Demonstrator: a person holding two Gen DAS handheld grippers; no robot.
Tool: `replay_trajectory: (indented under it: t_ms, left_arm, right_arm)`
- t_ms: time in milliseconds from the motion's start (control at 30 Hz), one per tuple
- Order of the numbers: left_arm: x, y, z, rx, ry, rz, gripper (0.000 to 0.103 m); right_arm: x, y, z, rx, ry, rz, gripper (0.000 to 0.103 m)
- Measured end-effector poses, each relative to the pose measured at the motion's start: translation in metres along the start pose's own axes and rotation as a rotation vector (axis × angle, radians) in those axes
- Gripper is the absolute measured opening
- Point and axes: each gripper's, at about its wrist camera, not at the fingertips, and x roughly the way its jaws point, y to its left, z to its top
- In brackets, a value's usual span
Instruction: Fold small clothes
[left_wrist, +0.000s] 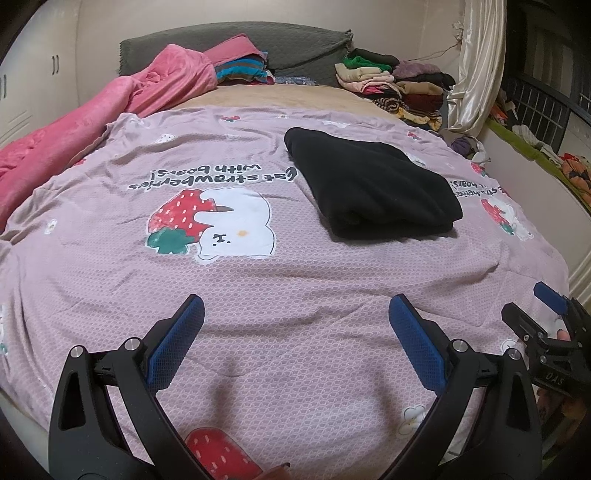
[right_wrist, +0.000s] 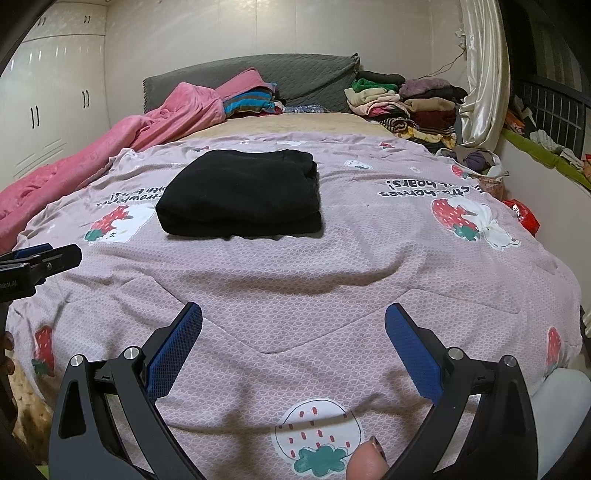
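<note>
A folded black garment (right_wrist: 240, 194) lies flat on a pink bedspread (right_wrist: 332, 266) printed with strawberries and bears, well out from both grippers and touched by neither. The left gripper (left_wrist: 295, 332) hovers over the near end of the bed — its jaws spread wide, nothing between the blue pads. The right gripper (right_wrist: 293, 334) hangs just beside it, jaws likewise wide apart and empty; a fingertip (right_wrist: 367, 461) shows at the bottom edge of its view. At the far end, a rumpled pink blanket (left_wrist: 92, 107) runs along the left side, and stacks of folded clothes (left_wrist: 399, 85) sit on the right by a pale curtain (left_wrist: 476, 62) — a grey headboard (left_wrist: 258, 40) behind.
</note>
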Motion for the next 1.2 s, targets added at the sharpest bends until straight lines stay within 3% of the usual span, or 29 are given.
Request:
replay_trajectory:
  t_ms: [1200]
  left_arm:
    - [-0.0034,0.0023,-0.0001,0.001,0.001,0.003,0.094]
  right_arm:
    - [-0.0017,0.0005,-0.0005,0.001,0.001,-0.001,0.099]
